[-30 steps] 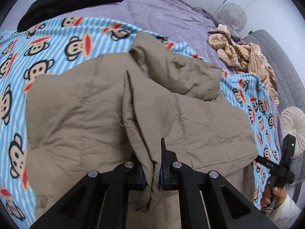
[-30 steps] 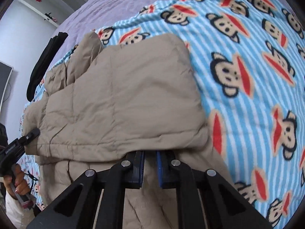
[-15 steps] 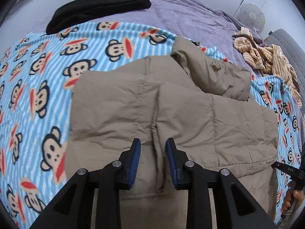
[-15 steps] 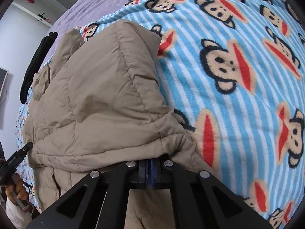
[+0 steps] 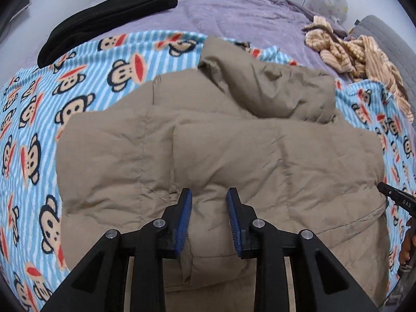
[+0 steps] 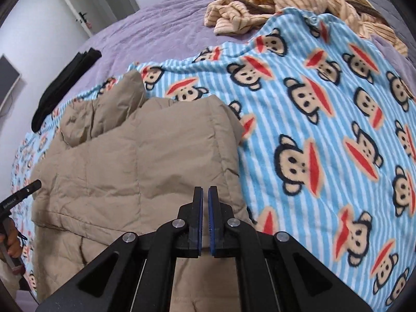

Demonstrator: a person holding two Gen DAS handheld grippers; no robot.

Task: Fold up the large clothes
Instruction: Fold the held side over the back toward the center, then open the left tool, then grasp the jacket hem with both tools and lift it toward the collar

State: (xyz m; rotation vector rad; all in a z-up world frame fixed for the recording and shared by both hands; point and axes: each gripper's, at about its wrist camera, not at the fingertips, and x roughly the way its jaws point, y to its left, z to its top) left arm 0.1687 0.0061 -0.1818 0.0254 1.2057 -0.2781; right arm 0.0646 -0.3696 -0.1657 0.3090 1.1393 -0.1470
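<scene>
A: From the left wrist view, what did you get?

B: The left gripper [image 5: 209,197] had its blue-padded fingers spread, with nothing between them. A second before they were pinched on a raised fold of the tan puffer jacket [image 5: 221,156]; half a second before they had already let go. The jacket lay folded on the monkey-print fleece blanket [image 5: 78,78], its hood [image 5: 270,88] bunched at the far edge.

A: Anything else there?

B: A black folded garment [image 5: 104,23] on the purple bedspread [image 5: 234,13], well apart from the jacket, and a striped beige garment [image 5: 356,52] crumpled far right. The tip of the right gripper [image 5: 395,200] showed at the jacket's right edge.

A: And the right wrist view?

B: The right gripper [image 6: 205,195] had its fingers nearly pressed together, a thin gap between the pads, and no cloth in it. Half a second earlier they had been clamped on the jacket's hem and lifting it; now the tan puffer jacket [image 6: 130,169] lay flat beneath, its right edge on the monkey-print fleece blanket [image 6: 325,130].

A: Background?

B: The striped beige garment [image 6: 273,7] at the top, the black folded garment [image 6: 65,83] far left, the purple bedspread [image 6: 169,31] between them, and the left gripper [image 6: 20,192] poking in at the left edge
</scene>
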